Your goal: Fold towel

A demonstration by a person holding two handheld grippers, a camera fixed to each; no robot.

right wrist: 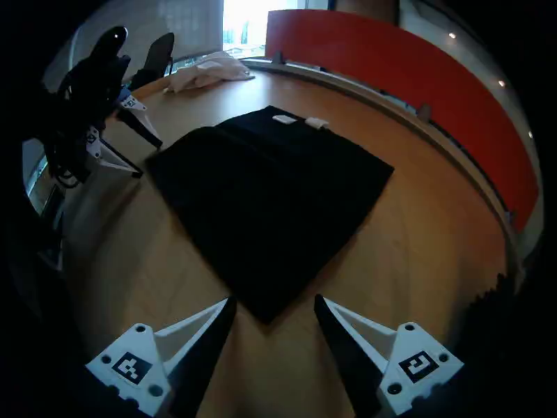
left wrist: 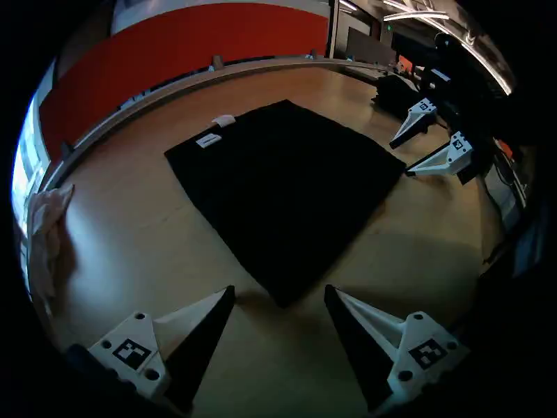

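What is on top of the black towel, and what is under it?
Two small white tags lie at the far edge of the black towel. It rests on the wooden table; anything beneath the cloth is covered.

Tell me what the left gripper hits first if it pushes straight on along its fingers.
Probably the black towel: its near corner lies on the table just ahead of the left gripper, centred between its open jaws. Height is unclear, so it might skim over.
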